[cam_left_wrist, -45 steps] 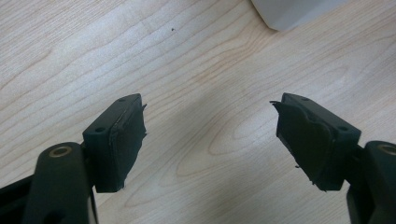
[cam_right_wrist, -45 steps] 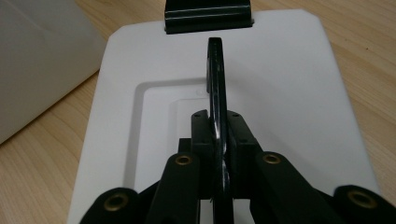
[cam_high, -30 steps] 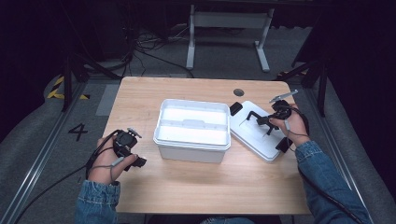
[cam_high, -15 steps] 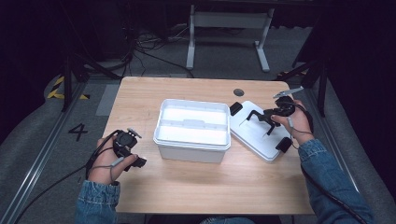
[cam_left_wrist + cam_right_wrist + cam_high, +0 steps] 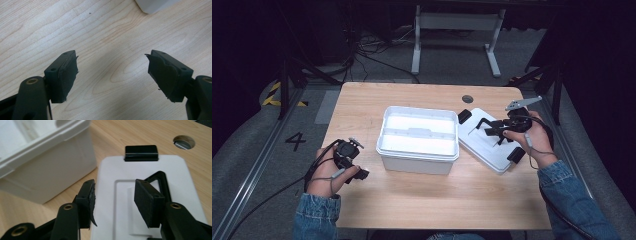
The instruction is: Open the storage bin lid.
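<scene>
Right gripper (image 5: pixel 495 131) poised over the white lid (image 5: pixel 490 145) lying flat just right of the open white box (image 5: pixel 419 137), jaws apart and empty, likely lining up on its black handle (image 5: pixel 160 182); left gripper (image 5: pixel 354 167) parked near-left, jaws wide, out of the way

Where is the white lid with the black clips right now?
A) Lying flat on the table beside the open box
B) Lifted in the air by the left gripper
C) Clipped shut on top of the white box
A: the lid lies flat on the table beside the open white box, under the right gripper.
</scene>
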A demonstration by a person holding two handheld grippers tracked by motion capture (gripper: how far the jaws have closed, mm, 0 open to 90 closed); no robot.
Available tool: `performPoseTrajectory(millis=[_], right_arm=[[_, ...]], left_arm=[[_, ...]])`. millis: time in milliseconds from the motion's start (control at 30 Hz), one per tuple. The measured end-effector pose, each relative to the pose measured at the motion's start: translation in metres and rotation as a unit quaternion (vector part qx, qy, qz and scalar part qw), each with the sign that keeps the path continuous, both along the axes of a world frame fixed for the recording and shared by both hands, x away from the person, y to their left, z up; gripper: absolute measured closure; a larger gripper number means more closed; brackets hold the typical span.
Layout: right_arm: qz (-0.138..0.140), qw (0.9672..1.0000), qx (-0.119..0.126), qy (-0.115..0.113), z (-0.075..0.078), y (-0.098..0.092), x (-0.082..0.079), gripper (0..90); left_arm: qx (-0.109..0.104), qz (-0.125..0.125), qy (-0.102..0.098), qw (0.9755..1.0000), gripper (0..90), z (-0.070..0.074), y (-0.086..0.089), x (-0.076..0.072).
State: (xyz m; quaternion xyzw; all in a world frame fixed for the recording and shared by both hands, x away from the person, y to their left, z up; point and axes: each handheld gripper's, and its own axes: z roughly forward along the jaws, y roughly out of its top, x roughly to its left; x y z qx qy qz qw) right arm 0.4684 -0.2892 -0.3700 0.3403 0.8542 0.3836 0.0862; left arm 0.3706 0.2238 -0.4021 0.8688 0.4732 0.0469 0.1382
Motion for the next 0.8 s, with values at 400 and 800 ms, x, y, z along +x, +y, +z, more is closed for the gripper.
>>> performPoseTrajectory(millis=[400,800], right_arm=[[0.057,0.9984,-0.003,0.005,0.007,0.022,-0.047,52.1],[0.087,0.9959,0.008,0.021,-0.011,0.032,-0.085,52.6]], left_arm=[[0.003,-0.004,-0.002,1.0000,24.4,0.001,0.000,0.000],[0.007,-0.009,-0.001,0.9999,24.4,0.000,-0.004,0.003]])
